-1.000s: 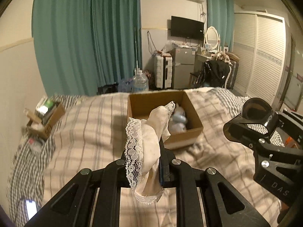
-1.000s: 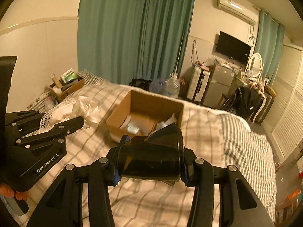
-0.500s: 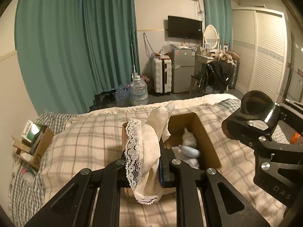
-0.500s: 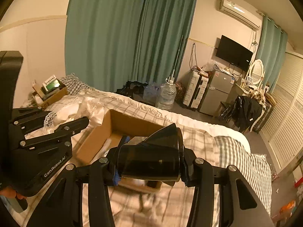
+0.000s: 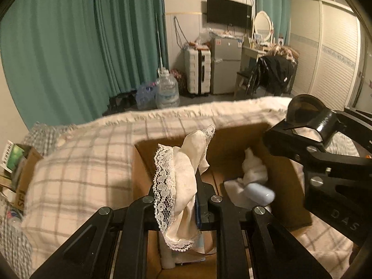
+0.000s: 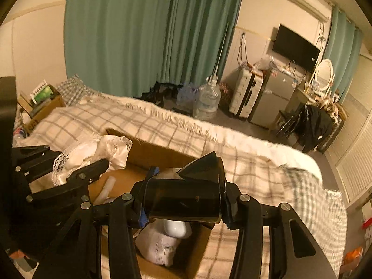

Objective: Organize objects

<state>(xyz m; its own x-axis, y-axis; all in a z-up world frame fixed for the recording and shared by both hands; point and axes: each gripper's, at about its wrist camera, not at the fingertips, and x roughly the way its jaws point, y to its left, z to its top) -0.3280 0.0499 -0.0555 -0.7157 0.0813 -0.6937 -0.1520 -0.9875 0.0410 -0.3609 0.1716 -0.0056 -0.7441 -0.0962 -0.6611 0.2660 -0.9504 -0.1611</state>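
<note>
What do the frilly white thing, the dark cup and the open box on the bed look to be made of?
Frilly cloth: soft woven fabric, cream, matte, with a lace edge; it folds and droops in the left gripper.
Dark cup: probably smoky translucent plastic, glossy; highlights glint along its rim in the right gripper.
Box: brown corrugated cardboard, dull, with raw-cut rims.

Bedroom, bed (image 6: 176,125), curtains (image 6: 144,34), vanity mirror (image 6: 325,72)
</note>
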